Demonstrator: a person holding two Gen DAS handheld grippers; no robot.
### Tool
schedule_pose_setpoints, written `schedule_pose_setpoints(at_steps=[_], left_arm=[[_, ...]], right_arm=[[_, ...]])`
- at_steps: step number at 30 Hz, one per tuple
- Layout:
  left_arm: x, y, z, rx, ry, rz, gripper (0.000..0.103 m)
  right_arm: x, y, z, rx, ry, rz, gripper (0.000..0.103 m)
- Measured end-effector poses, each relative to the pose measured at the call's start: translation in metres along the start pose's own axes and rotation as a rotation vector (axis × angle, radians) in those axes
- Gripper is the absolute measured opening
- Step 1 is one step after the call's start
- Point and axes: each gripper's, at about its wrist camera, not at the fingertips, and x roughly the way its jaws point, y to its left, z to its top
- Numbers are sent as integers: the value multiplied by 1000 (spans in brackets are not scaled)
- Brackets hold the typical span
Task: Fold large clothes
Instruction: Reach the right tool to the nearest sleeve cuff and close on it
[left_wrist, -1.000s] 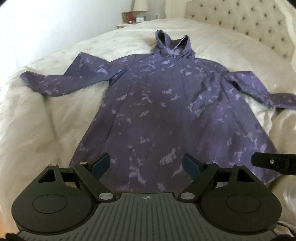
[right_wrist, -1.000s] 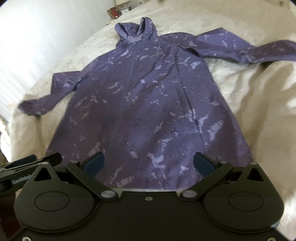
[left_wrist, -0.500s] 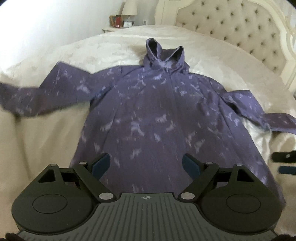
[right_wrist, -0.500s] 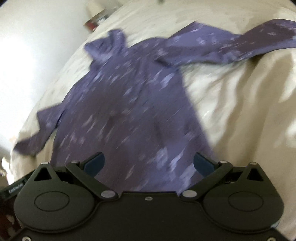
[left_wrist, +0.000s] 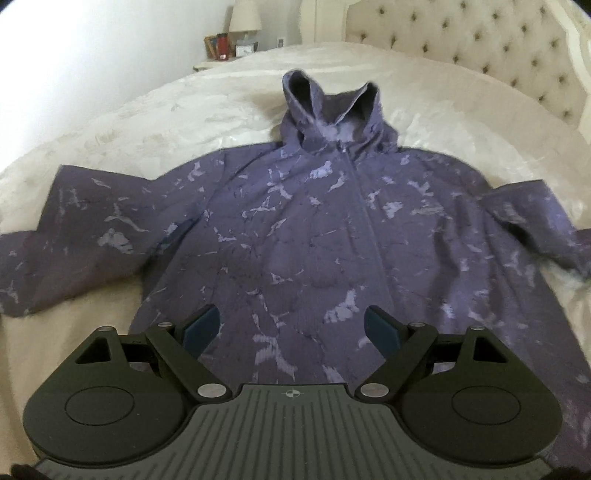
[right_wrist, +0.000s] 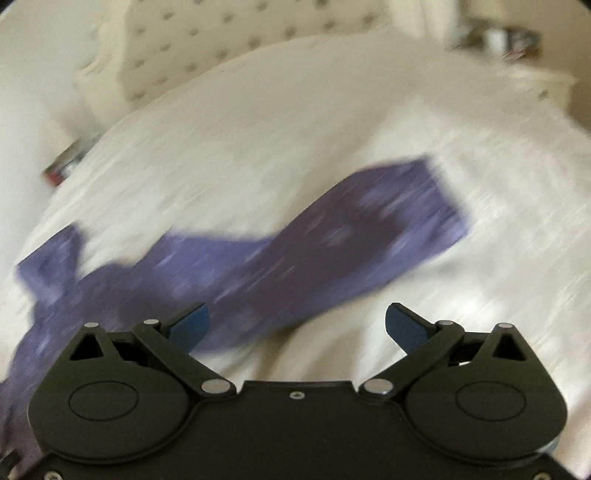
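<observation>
A large purple hooded jacket with pale mottled markings is being shown spread flat, front up, on a cream bedspread, its hood lying toward the tufted headboard and its sleeves stretched out to either side. The left gripper is being held above the lower part of the jacket, its blue-padded fingers standing wide apart with nothing gripped between them; whether the cloth is being touched cannot be told. In the right wrist view, which is heavily blurred, one sleeve is being seen lying diagonally across the bedspread, its cuff end toward the upper right. The right gripper is being held over the near edge of that sleeve and the bare bedding beside it, its fingers likewise spread wide and empty. No readable writing is being shown on the jacket or on either gripper; only a small round crosshair mark is being seen on the ribbed grey body of the left gripper. On a nightstand beyond the bed a lamp and a few small items, too small to read, are standing
</observation>
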Motion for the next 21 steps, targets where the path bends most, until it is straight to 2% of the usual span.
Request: schedule_pose_setpoints(at_steps=[4, 6, 10, 13, 14, 16, 17, 20, 21], left_arm=[[24, 0, 2, 4, 25, 10, 85], [36, 0, 0, 5, 52, 9, 85], [55, -1, -6, 3, 106, 0, 87], [59, -5, -8, 37, 105, 7, 93], [61, -6, -8, 50, 116, 3, 94], [64, -7, -7, 68, 133, -8, 99], [66, -6, -8, 68, 141, -15, 100], [69, -4, -8, 63, 150, -28, 103], [69, -3, -9, 62, 149, -29, 103]], right_arm=[[9, -32, 24, 1, -82, -108, 102], [18, -45, 33, 6, -88, -136, 102], [44, -71, 41, 96, -17, -92, 101], [59, -81, 40, 169, 42, -36, 81], [63, -82, 39, 185, 59, -28, 70], [64, -82, 38, 198, 59, -7, 57], [62, -80, 38, 195, 54, 10, 47], [51, -65, 43, 165, 27, 25, 31], [46, -58, 46, 163, 16, 39, 29]])
